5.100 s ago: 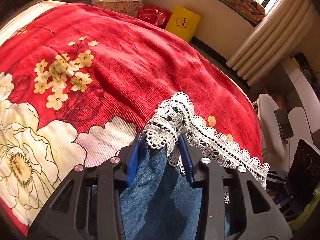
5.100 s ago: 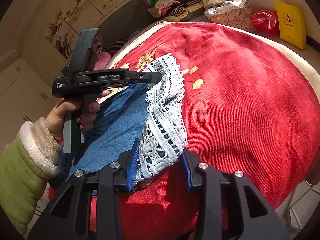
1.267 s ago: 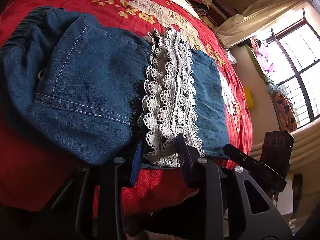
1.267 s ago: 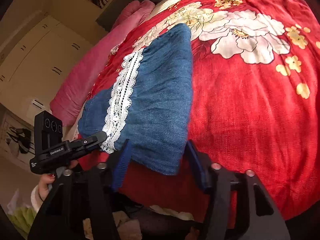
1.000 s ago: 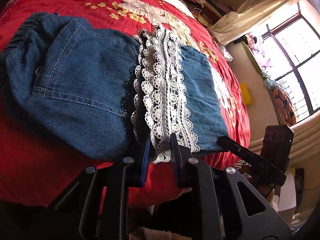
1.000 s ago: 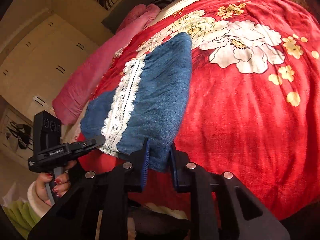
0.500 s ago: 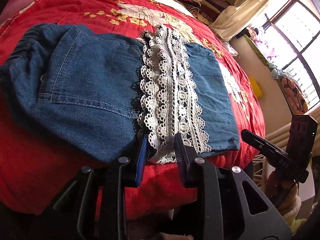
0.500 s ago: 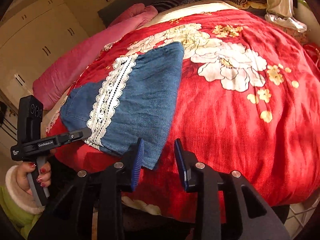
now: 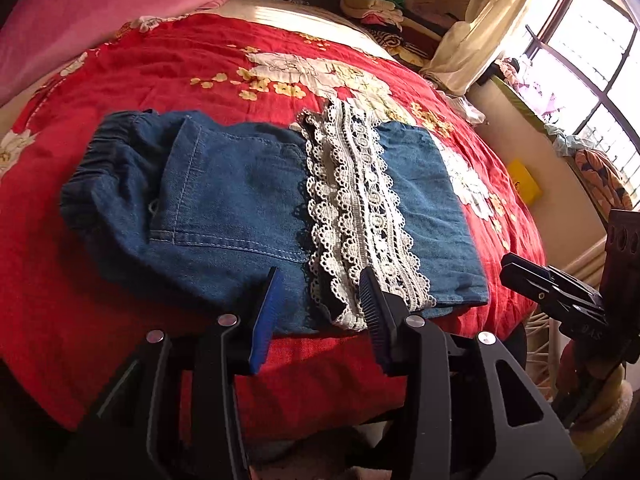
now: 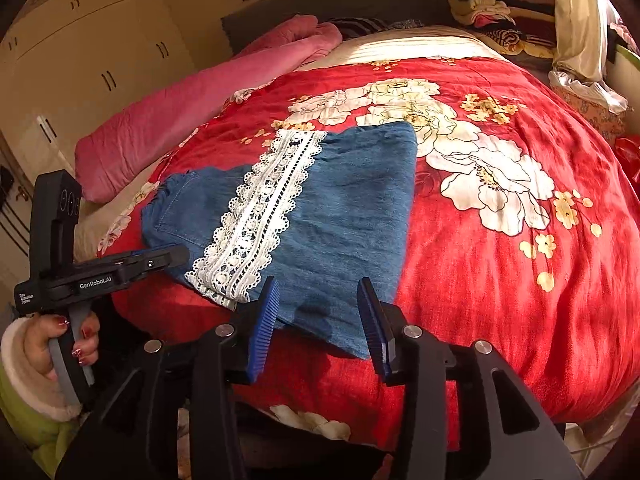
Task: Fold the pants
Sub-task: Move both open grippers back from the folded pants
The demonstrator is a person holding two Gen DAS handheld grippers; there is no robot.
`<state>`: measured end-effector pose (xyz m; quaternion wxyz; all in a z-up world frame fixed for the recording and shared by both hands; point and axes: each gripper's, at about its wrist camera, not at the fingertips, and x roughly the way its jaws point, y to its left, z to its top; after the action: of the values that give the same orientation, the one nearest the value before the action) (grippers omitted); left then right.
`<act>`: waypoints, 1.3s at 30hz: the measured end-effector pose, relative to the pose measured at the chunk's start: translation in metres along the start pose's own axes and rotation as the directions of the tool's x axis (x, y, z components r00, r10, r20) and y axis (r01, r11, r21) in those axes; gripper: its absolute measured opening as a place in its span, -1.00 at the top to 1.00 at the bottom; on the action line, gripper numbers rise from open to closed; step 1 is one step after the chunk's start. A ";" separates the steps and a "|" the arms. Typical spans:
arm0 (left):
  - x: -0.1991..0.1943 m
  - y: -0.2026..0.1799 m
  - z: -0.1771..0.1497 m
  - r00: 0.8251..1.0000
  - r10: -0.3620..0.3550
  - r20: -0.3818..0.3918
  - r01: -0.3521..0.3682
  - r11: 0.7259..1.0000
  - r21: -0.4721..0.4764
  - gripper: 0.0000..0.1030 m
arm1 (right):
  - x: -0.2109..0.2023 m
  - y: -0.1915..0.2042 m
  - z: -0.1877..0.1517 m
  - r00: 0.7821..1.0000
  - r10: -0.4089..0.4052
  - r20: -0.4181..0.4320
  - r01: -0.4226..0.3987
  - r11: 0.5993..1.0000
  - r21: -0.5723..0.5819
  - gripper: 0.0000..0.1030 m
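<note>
Denim pants (image 9: 248,196) lie folded just beyond both spread grippers.

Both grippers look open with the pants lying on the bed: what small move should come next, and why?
Probably draw both grippers back from the near edge. The pants lie folded flat on the red bedspread, lace hem laid across the denim, and the left gripper and right gripper are both open, gripping nothing, so the fold looks finished.

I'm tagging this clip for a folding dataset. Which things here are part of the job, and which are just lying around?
Part of the job:
- denim pants with lace trim
- left tool, open
- right tool, open

Lying around:
- pink quilt
- clothes pile
- yellow bag
- red bedspread, just the surface
</note>
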<state>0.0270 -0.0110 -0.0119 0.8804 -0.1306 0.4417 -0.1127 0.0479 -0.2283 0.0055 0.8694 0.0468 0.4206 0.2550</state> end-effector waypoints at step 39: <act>-0.032 0.043 0.005 0.984 0.156 0.082 -0.156 0.988 -0.011 -0.51 | 0.036 0.043 0.015 0.997 0.040 -0.063 -0.043 0.998 -0.046 -0.31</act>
<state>0.0158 0.0401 0.0003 0.9037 -0.1021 0.4141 -0.0368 0.0608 -0.1718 0.0023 0.8513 0.0269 0.4402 0.2844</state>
